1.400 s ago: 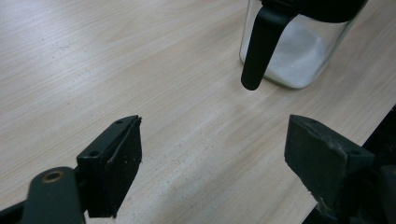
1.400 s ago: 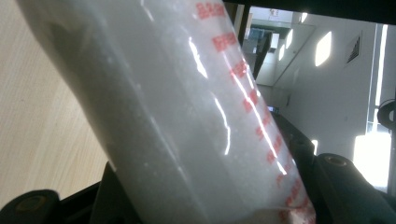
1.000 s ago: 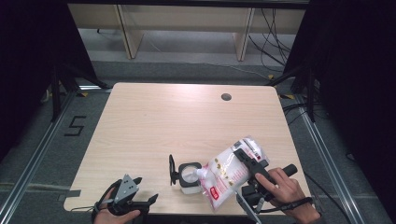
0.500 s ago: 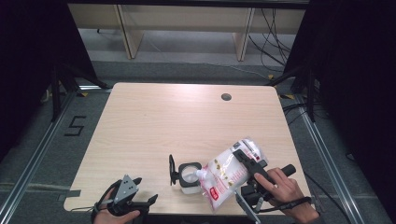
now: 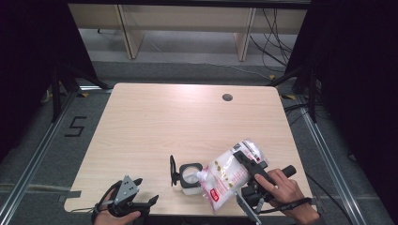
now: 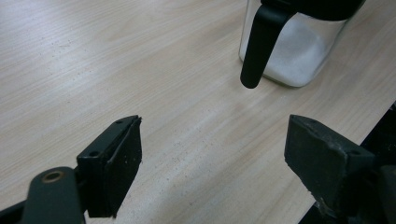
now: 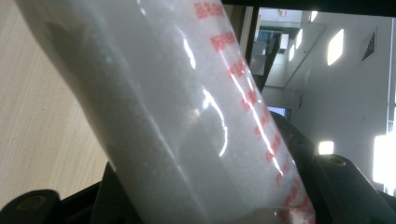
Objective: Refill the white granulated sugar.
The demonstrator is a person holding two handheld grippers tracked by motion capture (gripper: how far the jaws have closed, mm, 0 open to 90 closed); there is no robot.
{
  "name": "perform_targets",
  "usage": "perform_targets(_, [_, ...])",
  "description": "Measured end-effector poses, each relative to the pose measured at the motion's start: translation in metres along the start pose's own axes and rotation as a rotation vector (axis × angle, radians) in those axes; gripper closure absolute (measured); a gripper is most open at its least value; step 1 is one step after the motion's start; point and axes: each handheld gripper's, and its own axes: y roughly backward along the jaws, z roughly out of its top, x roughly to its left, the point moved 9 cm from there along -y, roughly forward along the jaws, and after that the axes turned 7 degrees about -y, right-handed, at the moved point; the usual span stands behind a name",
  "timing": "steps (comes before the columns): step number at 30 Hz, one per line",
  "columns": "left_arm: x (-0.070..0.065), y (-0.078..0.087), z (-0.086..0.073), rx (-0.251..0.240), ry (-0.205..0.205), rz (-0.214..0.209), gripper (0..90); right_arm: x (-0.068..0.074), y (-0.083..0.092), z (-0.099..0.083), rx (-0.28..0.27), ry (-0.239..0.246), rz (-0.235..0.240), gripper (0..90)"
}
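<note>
My right gripper point(image 5: 248, 165) clamps the bag point(image 5: 224, 174), tilted over the jar point(image 5: 189, 176); my left gripper point(image 5: 141, 202) rests open on the worktop point(image 5: 178, 122).

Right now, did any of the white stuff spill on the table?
No spill that I can see. The bag, held in the right gripper, is tipped with its corner over the open jar, on purpose for pouring. The wood around the jar looks clean. The left gripper waits open.
</note>
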Motion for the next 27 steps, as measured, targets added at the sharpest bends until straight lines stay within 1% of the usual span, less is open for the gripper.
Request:
perform_targets(1, [0.0015,0.0003,0.0006,0.0,-0.015,0.001,18.5,-0.0003,-0.0004,0.0004,-0.003,0.004,0.0,49.4])
perform_targets(3, [0.001,0.0002,0.0011,-0.003,-0.002,0.002,18.5,0.0003,-0.0005,0.0004,-0.005,0.001,0.002,49.4])
perform_targets(4, [0.0015,0.0005,0.0008,0.0,-0.019,0.002,18.5,0.0005,-0.0005,0.0005,-0.005,0.002,0.002,49.4])
perform_targets(5, [-0.0001,-0.0003,0.0003,-0.001,0.002,0.001,18.5,0.0006,-0.0006,0.0004,-0.006,0.003,0.004,49.4])
perform_targets(6, [0.0004,-0.0002,0.0003,0.0,-0.002,0.001,18.5,-0.0021,-0.0012,0.0013,-0.015,0.034,-0.002,49.4])
perform_targets(7, [0.0022,0.0001,0.001,-0.001,-0.024,0.002,18.5,-0.0039,-0.002,0.0027,-0.029,0.052,-0.01,49.4])
perform_targets(8, [0.002,0.0002,0.0011,-0.001,-0.022,0.002,18.5,-0.0018,-0.0011,0.0016,-0.011,0.025,-0.004,49.4])
perform_targets(10, [0.0021,0.0005,0.0006,0.001,-0.028,0.001,18.5,-0.0015,-0.0013,0.0017,-0.015,0.024,-0.005,49.4])
perform_targets(13, [0.0011,-0.0001,0.001,-0.001,-0.015,0.001,18.5,-0.0019,-0.0009,0.0017,-0.011,0.022,-0.003,49.4])
perform_targets(14, [0.0,-0.0001,0.0008,-0.002,0.001,0.001,18.5,-0.0046,-0.0013,0.0024,-0.025,0.051,-0.008,49.4])
perform_targets(15, [0.0,-0.0002,0.0006,-0.002,0.001,0.0,18.5,-0.0047,-0.001,0.0026,-0.028,0.04,-0.009,49.5])
perform_targets(17, [0.0007,-0.0003,0.0005,0.0,-0.005,0.002,18.5,-0.0067,-0.0006,0.0025,-0.031,0.043,-0.014,49.5])
perform_targets(18, [0.0001,-0.0004,0.0006,0.0,-0.002,0.0,18.5,-0.0034,-0.0003,0.001,-0.022,0.008,-0.005,49.5])
perform_targets(19, [0.0007,0.0002,0.0003,0.004,-0.014,0.005,18.5,-0.0025,0.0003,0.0003,-0.012,-0.001,-0.002,49.5])
perform_targets(20, [0.0009,0.0003,0.0005,0.002,-0.02,0.004,18.5,-0.0065,-0.0003,0.0022,-0.029,0.043,-0.014,49.5])
perform_targets(21, [0.002,0.0003,0.0004,0.004,-0.036,0.003,18.5,-0.006,-0.0003,0.0019,-0.026,0.036,-0.012,49.5])
perform_targets(22, [-0.0002,-0.0006,0.0002,0.001,0.003,0.0,18.5,-0.0042,-0.0001,0.0013,-0.016,0.01,-0.008,49.5])
perform_targets(23, [0.0016,-0.0003,0.0009,-0.001,-0.02,0.001,18.5,-0.0013,0.0009,-0.0013,0.006,-0.016,0.002,49.5])
perform_targets(24, [0.0017,0.0,0.0009,0.0,-0.023,0.001,18.5,0.0016,0.001,-0.002,0.007,-0.04,0.009,49.5])
perform_targets(25, [0.0021,0.0008,0.0009,0.0,-0.027,0.002,18.5,0.002,0.0011,-0.0022,0.007,-0.038,0.011,49.5])
perform_targets(26, [0.0026,0.0011,0.0008,0.0,-0.028,0.004,18.5,-0.0001,0.0007,-0.0009,-0.007,-0.007,0.006,49.5])
perform_targets(27, [0.0023,0.0015,0.0004,0.001,-0.021,0.005,18.5,-0.001,0.0006,-0.0009,-0.006,0.001,0.003,49.5])
